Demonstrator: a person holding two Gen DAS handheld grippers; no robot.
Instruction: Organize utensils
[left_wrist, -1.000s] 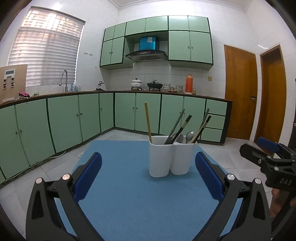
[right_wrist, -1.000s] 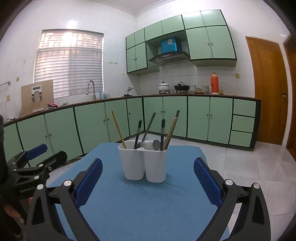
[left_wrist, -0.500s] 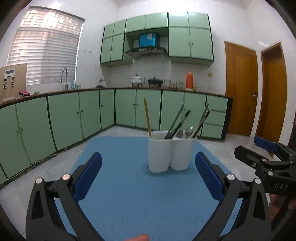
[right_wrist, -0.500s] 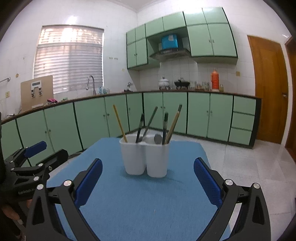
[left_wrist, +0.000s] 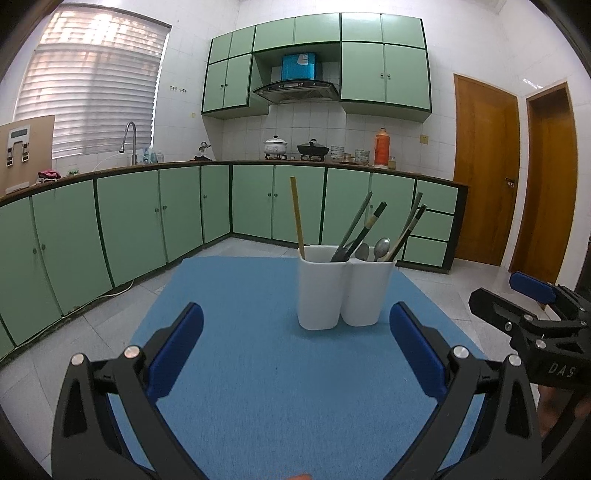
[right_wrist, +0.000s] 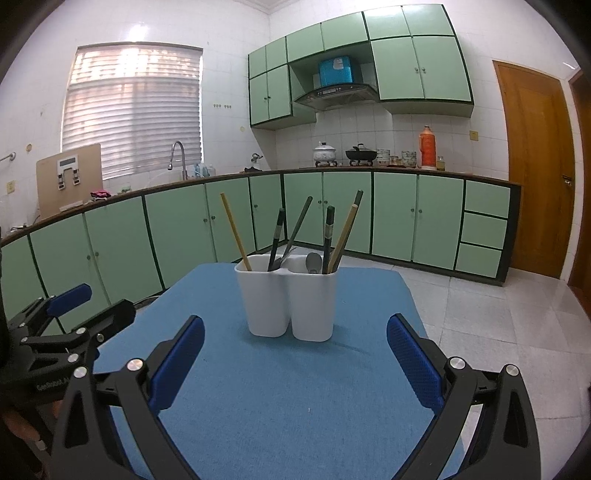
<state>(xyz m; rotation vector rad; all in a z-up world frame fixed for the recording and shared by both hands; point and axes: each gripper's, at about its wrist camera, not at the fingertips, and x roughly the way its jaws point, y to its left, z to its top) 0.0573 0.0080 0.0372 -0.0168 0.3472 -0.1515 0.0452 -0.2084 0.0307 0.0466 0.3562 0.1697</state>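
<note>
Since the earlier frames both tongs have drawn back a little from the white two-compartment utensil holder (left_wrist: 341, 290), which now sits lower in each view. The left gripper (left_wrist: 295, 345) hangs with its blue-padded jaws spread wide and nothing between them; the right gripper (right_wrist: 295, 345) is likewise wide open and empty. The holder stands upright on the blue mat (left_wrist: 280, 369), ahead of both tongs and well apart from them. A light wooden chopstick (left_wrist: 297, 218), dark chopsticks (left_wrist: 364, 229) and spoons (left_wrist: 380, 249) stand inside it.
</note>
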